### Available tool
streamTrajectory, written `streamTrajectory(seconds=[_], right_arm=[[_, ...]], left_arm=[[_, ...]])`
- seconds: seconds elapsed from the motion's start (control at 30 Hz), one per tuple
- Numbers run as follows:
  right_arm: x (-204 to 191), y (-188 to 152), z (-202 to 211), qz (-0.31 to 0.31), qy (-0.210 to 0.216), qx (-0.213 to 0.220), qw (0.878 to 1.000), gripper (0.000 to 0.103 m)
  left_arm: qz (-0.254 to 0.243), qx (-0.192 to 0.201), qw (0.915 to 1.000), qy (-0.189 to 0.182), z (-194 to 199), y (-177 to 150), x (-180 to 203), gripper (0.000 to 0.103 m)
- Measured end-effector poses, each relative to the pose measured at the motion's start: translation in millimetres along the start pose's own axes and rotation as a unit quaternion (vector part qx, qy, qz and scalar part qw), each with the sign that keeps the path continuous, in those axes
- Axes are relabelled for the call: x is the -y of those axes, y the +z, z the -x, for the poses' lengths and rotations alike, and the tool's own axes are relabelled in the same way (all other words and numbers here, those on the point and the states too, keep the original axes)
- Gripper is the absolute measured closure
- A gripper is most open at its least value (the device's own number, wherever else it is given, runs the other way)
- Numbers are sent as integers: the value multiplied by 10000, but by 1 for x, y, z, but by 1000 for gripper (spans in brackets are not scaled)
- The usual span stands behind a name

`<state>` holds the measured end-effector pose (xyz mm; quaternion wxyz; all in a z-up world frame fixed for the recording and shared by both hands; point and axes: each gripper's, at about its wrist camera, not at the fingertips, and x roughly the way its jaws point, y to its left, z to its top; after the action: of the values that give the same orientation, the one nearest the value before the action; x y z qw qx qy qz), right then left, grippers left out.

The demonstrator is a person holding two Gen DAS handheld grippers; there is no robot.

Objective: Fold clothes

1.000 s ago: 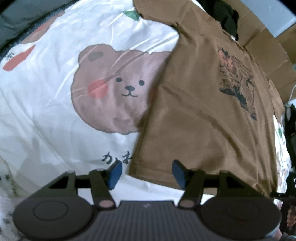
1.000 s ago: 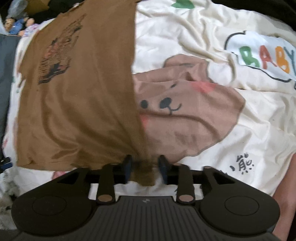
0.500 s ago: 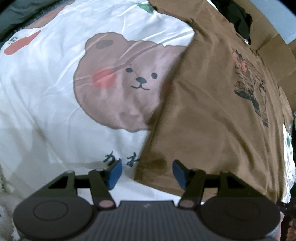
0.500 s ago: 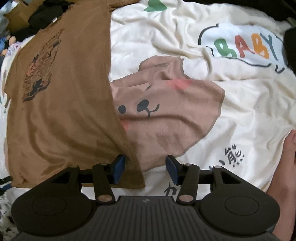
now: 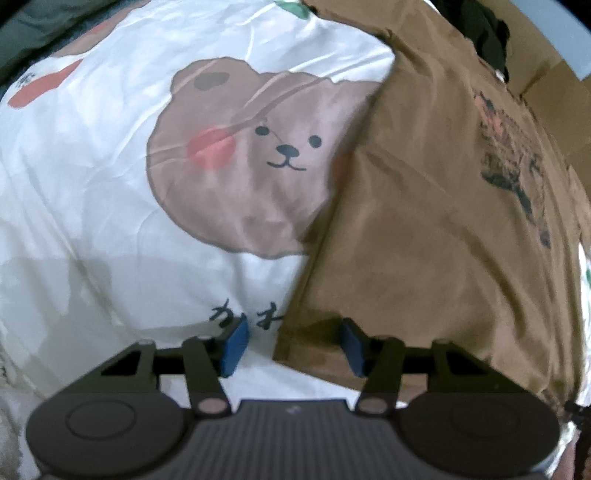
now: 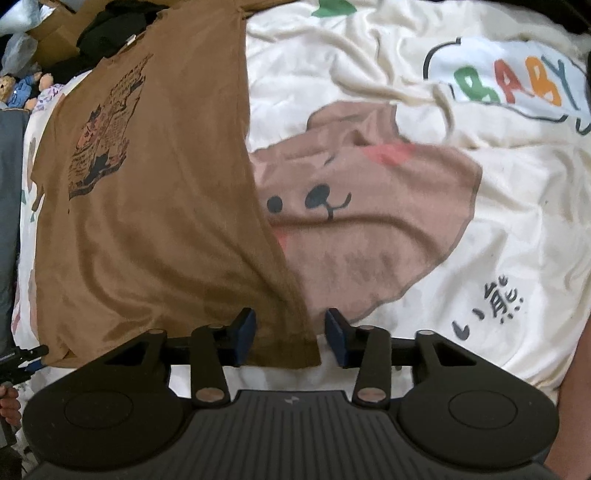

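Observation:
A brown T-shirt (image 5: 436,229) with a dark chest print lies flat, print up, on a white bedsheet. In the left wrist view its near left hem corner sits between the blue pads of my left gripper (image 5: 293,347), which is open. In the right wrist view the same T-shirt (image 6: 147,206) fills the left half, and its near right hem corner lies between the pads of my right gripper (image 6: 290,338), also open. Neither gripper pinches the cloth.
The bedsheet (image 5: 110,229) bears a large bear print (image 6: 369,221) and a "BABY" cloud (image 6: 513,85). Dark clothes (image 6: 110,26), cardboard (image 5: 546,92) and small dolls (image 6: 22,88) lie beyond the shirt's collar. A person's arm (image 6: 576,387) is at the right edge.
The right gripper was shut on the shirt's hem corner, then let go and opened wide. The left gripper stayed open and shifted left, so the hem corner now lies between its pads.

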<state>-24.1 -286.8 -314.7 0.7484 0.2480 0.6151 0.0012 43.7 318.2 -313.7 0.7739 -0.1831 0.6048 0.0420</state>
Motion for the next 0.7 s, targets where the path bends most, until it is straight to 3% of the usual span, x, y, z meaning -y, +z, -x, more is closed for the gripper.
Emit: streamTrajectory(seconds=[0.03, 0.07, 0.13, 0.7], right_arm=[[-1, 0, -2, 13, -20, -10, 10000, 76], [-1, 0, -1, 27, -45, -22, 10000, 85], [-5, -1, 1, 105, -78, -27, 9999, 92], [-15, 9, 34, 136, -413, -265, 9987, 97]], left_arm=[[69, 16, 10000, -16, 0, 0, -2, 59], [149, 32, 9999, -43, 1, 0, -4, 72], [229, 26, 9996, -188, 2, 0, -7, 91], [73, 108, 9998, -160, 61, 14, -14, 97]])
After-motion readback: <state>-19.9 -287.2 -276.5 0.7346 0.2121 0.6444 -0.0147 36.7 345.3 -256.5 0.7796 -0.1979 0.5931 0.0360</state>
